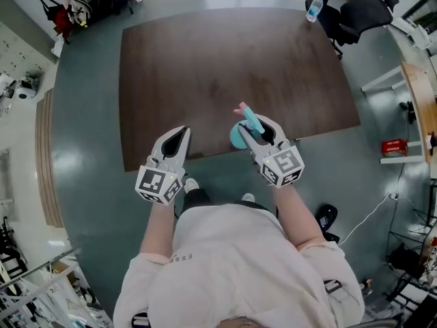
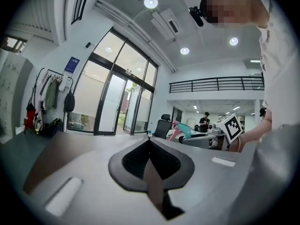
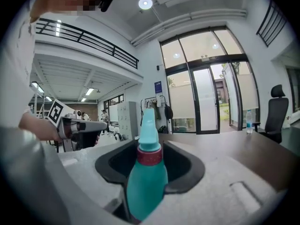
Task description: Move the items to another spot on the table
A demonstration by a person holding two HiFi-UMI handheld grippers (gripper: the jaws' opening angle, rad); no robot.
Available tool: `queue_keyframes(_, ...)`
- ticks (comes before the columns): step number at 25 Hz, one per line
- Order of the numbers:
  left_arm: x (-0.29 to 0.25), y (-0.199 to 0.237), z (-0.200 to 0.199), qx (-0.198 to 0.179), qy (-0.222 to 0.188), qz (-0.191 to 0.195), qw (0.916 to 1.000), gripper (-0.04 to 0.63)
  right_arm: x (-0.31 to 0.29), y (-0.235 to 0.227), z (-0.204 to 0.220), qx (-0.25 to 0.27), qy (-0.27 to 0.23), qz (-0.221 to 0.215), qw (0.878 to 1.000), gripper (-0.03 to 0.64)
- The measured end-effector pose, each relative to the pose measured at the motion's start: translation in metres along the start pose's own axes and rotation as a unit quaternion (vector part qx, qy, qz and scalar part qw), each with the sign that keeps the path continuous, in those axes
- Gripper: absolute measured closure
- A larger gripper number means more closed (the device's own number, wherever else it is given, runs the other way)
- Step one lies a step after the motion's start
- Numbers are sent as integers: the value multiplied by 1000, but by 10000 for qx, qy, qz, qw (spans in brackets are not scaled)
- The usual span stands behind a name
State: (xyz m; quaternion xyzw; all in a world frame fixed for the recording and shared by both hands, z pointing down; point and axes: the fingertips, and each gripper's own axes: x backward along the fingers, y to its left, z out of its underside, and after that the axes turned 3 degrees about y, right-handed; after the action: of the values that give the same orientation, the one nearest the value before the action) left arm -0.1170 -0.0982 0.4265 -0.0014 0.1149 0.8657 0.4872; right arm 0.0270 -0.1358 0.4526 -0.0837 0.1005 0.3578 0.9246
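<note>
A teal spray bottle (image 1: 251, 119) with a pink trigger and a red collar is held over the near edge of the brown table (image 1: 205, 60). My right gripper (image 1: 250, 127) is shut on it. In the right gripper view the bottle (image 3: 146, 175) stands upright between the jaws, nozzle up. My left gripper (image 1: 182, 132) hovers at the table's near edge, to the left of the bottle, with its jaws together and nothing in them. In the left gripper view the jaw tips (image 2: 150, 142) meet, and the bottle (image 2: 183, 129) shows to the right in the other gripper.
A clear water bottle (image 1: 314, 7) stands by the table's far right corner. Behind that corner is a black office chair (image 1: 362, 9). A red box (image 1: 394, 147) lies on the floor at the right. Glass doors show in both gripper views.
</note>
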Motion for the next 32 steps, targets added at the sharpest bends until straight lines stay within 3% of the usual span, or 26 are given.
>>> queue_keyframes(10,-90,-148,30,263,-73,490,9984,588,160,-116,32,170,93,749,9970,457)
queue_keyframes(16,-138,-223,44,202,223,1099,9935,588,232,-172,45,198,122,1351,9906,457)
queue_keyframes(23,-202,-268,45,94,433,1651,9853,588,279,-221,41,-32,-103,1975,9802,457)
queue_keyframes(32,-315,-307,48,150,554,2175,9744,588,299,-320,56,-393,14,2396,9701,457)
